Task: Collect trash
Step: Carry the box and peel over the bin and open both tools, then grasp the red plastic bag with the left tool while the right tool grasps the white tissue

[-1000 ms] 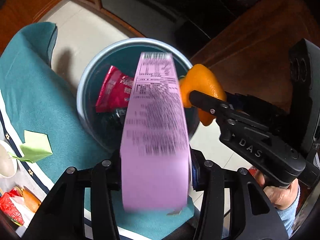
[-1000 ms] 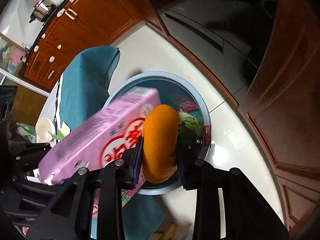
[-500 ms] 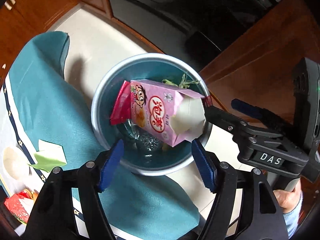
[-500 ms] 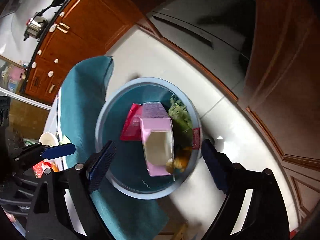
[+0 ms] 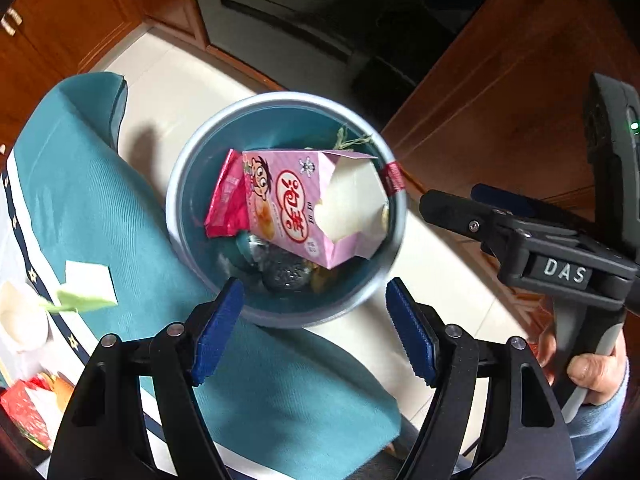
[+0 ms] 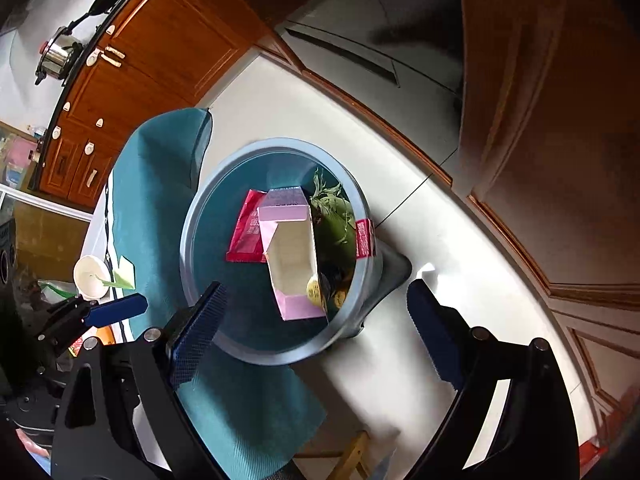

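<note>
A grey-blue trash bin (image 5: 180,184) (image 6: 188,240) stands on the floor beside the table. Inside it lie a pink carton (image 5: 288,208) (image 6: 292,264) with its end torn open, a red wrapper (image 5: 228,204) (image 6: 248,228), green leaves (image 6: 332,216) and an orange peel (image 6: 340,298) by the carton's near end. My left gripper (image 5: 312,328) hangs over the bin's near rim, its jaws opening with nothing between them. My right gripper (image 6: 316,332) stands open and empty above the bin; it also shows at the right of the left wrist view as the right gripper (image 5: 472,200).
A teal tablecloth (image 5: 100,220) hangs off the table edge next to the bin. On the table are a white paper cup (image 6: 90,276), a folded green-and-white paper (image 5: 84,292) and a red packet (image 5: 24,412). Wooden cabinets (image 6: 152,48) and a dark appliance (image 5: 300,8) border the pale floor.
Both grippers opened: the pink carton left the left one and the orange peel left the right one, and both now lie in the bin. Both hands drew back a little.
</note>
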